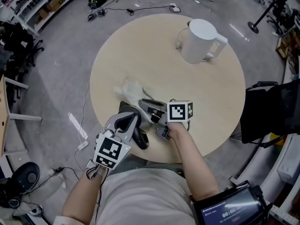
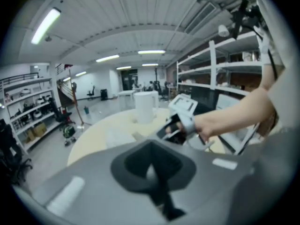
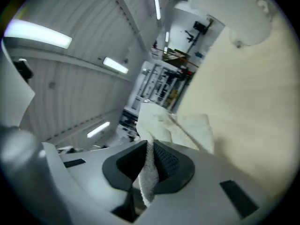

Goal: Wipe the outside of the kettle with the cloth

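Left gripper clenched, empty | right gripper pinches cloth | kettle well apart | wiping apparently all remains

Head view: the near end of the cloth is hidden beneath the right gripper. Right gripper view: the kettle is cut off at the top edge. Left gripper view: blurred throughout, and the cloth on the counter shows only as a pale smear.
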`<state>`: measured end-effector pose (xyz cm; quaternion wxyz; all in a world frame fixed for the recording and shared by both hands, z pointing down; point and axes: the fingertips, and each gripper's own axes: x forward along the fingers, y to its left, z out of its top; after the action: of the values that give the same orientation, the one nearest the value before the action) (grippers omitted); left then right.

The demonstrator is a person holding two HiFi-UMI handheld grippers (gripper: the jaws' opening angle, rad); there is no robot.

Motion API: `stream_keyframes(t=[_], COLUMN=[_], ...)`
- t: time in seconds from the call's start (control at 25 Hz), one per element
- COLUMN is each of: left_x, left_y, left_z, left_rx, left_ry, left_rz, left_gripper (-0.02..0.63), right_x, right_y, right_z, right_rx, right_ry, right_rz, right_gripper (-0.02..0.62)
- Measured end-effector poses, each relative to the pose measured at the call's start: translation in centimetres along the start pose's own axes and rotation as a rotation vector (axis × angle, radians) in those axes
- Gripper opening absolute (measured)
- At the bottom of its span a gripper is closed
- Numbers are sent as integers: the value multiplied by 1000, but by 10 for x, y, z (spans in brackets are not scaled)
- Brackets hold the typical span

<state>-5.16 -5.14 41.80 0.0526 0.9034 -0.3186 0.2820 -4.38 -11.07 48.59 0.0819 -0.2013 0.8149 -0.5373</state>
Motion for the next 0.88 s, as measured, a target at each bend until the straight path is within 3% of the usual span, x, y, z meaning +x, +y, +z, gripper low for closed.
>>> stream_keyframes(t=[0.08, 0.12, 0.24, 0.28, 0.32, 0.4, 0.48, 0.52, 0.56, 0.64, 0.68, 0.72, 0.84, 0.88], left_x=[1, 2, 2, 1, 0, -2, -2, -1, -1, 0, -2, -4, -9, -9], left_y=[0, -1, 0, 0, 0, -1, -1, 0, 1, 2, 2, 2, 4, 3], left_z=[0, -1, 0, 0, -1, -1, 0, 1, 1, 2, 1, 1, 0, 0], left_rx=[16, 14, -6, -10, -12, -8, -8, -10, -13, -16, -12, -7, -2, 1], left_ry=[3, 3, -6, -7, -6, -2, -3, -7, -13, -18, -16, -13, -5, -4], left_rz=[11, 11, 3, 2, 1, -2, 0, 3, 6, 12, 13, 15, 27, 30], left_gripper=[-2, -3, -3, -3, -3, -3, -3, -3, -3, -3, -3, -3, -3, -3], right_x=[3, 3, 5, 5, 4, -4, -14, -18, -20, -27, -31, -35, -47, -49], right_y=[-60, -58, 46, 63, 53, -25, -77, -62, -25, 57, 70, 56, -60, -75], right_z=[-13, -13, 10, 14, 11, -7, -21, -18, -10, 3, -1, -9, -47, -54], right_rx=[115, 122, -115, -167, -177, -47, 159, 169, 110, 3, 19, 77, 358, 421], right_ry=[33, 39, -7, -33, -51, -72, -121, -157, -197, -295, -347, -392, -447, -454], right_rz=[-136, -140, 16, 26, -21, -198, -255, -214, -137, 66, 117, 101, -137, -163], right_gripper=[48, 48, 48, 48, 48, 48, 48, 48, 48, 48, 48, 48, 48, 48])
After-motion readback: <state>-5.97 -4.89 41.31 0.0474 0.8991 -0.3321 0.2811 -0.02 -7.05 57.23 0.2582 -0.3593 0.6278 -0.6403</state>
